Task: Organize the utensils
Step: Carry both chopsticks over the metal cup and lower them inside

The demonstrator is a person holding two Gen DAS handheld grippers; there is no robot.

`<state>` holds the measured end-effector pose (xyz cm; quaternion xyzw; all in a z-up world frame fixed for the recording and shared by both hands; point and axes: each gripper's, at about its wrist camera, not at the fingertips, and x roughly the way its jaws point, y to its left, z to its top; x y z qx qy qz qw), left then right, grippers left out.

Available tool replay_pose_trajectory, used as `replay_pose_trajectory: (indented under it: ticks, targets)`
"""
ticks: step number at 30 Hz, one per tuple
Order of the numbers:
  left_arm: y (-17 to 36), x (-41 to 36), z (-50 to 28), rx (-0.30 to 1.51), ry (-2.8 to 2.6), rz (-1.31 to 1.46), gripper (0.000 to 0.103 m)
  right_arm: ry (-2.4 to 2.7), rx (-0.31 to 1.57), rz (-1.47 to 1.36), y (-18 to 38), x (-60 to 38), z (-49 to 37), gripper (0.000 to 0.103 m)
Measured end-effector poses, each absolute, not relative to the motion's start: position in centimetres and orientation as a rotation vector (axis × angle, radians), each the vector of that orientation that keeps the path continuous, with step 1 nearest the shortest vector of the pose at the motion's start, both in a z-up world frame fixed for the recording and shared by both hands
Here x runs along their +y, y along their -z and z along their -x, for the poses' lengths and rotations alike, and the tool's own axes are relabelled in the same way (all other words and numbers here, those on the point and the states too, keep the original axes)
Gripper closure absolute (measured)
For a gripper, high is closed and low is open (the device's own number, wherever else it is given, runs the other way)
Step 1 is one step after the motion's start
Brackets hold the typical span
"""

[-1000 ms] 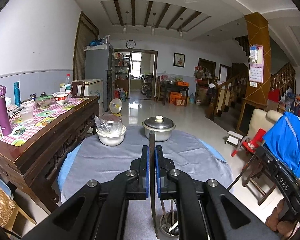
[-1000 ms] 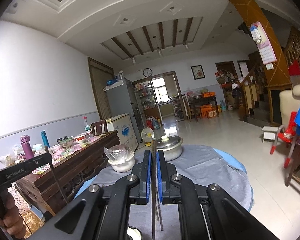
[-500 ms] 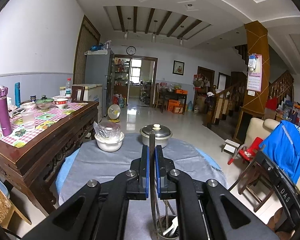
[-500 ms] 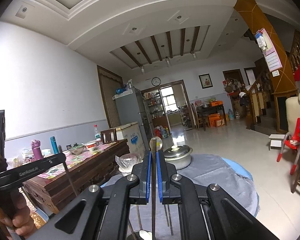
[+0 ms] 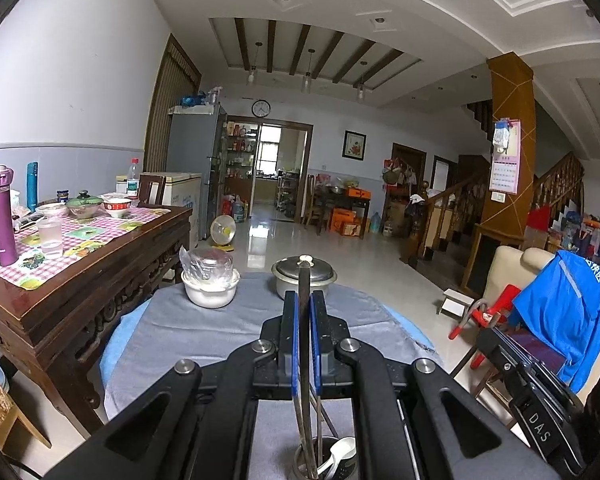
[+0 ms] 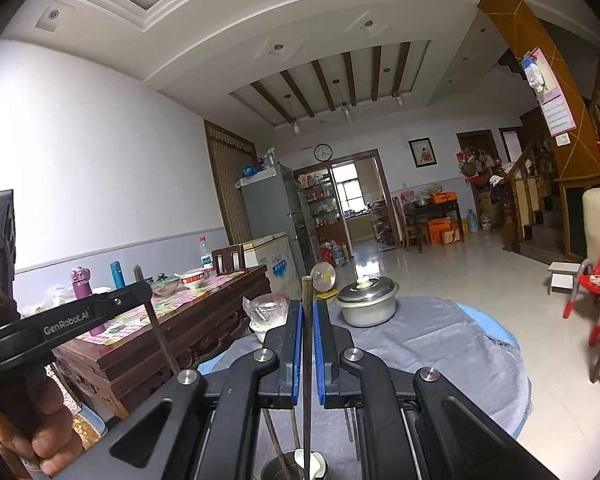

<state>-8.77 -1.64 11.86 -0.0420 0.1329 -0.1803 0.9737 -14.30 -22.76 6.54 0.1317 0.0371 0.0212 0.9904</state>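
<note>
Both tools pinch a chopstick upright: left tool (image 5: 304, 340) and right tool (image 6: 307, 340) sit right above the holder (image 5: 324, 460).

"GenRobot.AI" stands in white on the left gripper (image 6: 144, 300), and "DAS" on the right gripper (image 5: 536, 428).

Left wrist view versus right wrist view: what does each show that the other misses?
Only the left wrist view shows the blue jacket draped on a chair and the right gripper's black body at lower right. Only the right wrist view shows the left gripper from the side, pinching a dark chopstick, and the hand gripping its handle. Both show a thin dark chopstick between blue pads, the metal utensil cup with a white spoon, the lidded steel pot and the white bowl.
</note>
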Motion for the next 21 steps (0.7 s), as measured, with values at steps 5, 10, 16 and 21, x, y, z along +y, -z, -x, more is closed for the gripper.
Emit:
replay_pose_trajectory:
  ticks: [5,10,16,21]
  targets:
    - [-11.3,-1.8,8.7,0.285,0.357,0.084,0.097,-0.049,0.087,-0.256,-6.3,-22.6,14.0,0.097]
    - [-10.9,-1.9,8.3,0.298,0.351,0.091,0.097,-0.051,0.098,-0.261,-6.2,-22.9,13.7,0.097]
    - [-10.3,-2.1,8.2,0.303,0.346,0.096,0.097,-0.051,0.108,-0.266,-6.2,-23.0,13.4,0.097]
    - [-9.9,-2.3,8.0,0.315,0.342,0.091,0.097,-0.054,0.114,-0.267,-6.2,-22.8,13.1,0.097]
